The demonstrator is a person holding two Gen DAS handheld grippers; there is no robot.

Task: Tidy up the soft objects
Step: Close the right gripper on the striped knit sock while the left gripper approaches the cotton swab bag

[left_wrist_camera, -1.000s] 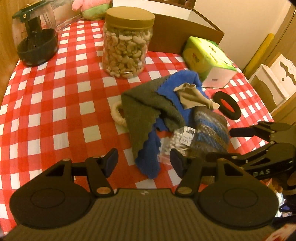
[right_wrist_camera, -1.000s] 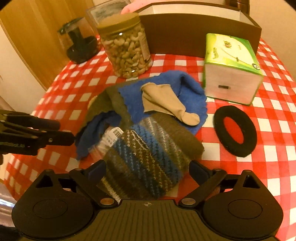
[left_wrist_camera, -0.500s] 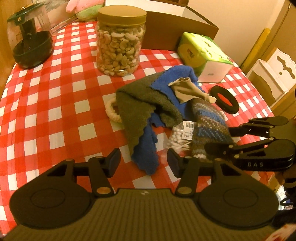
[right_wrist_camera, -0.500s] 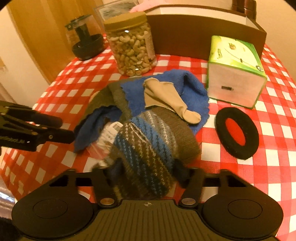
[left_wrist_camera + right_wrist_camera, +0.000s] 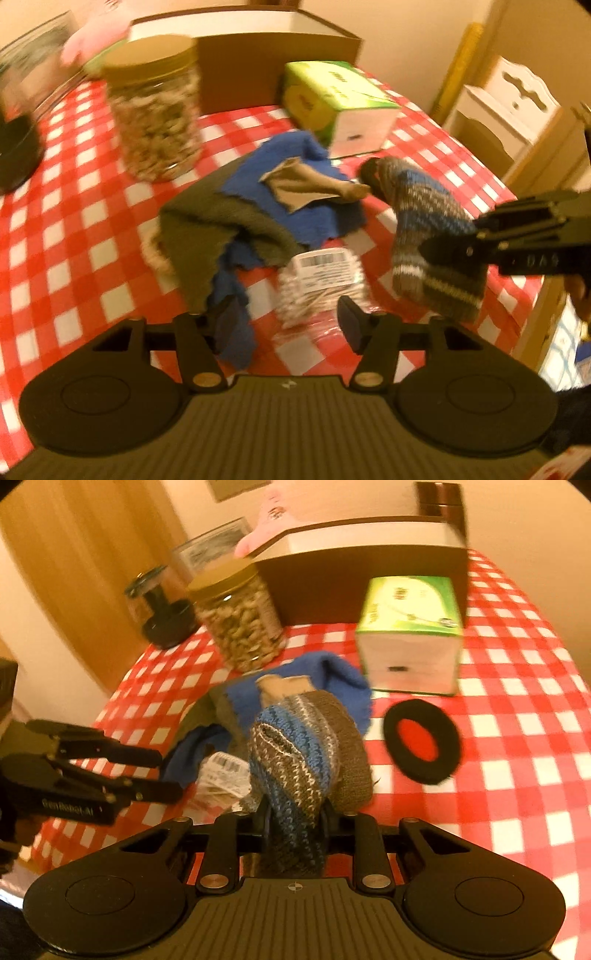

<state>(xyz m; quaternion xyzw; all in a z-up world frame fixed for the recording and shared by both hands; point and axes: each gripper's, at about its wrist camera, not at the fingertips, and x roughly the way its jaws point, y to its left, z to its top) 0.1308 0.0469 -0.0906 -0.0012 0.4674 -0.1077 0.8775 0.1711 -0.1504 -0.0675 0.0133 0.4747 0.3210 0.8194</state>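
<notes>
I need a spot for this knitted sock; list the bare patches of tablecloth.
Free: the red-and-white checked tablecloth right of the black foam ring, and the stretch left of the olive-green cloth, below the gold-lidded nut jar. Crowded: the middle, around the blue cloth.

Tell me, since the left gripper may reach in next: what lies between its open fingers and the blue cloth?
In the left wrist view, a clear bag of cotton swabs with a barcode label lies on the checked tablecloth between the left gripper and the blue cloth.
</notes>
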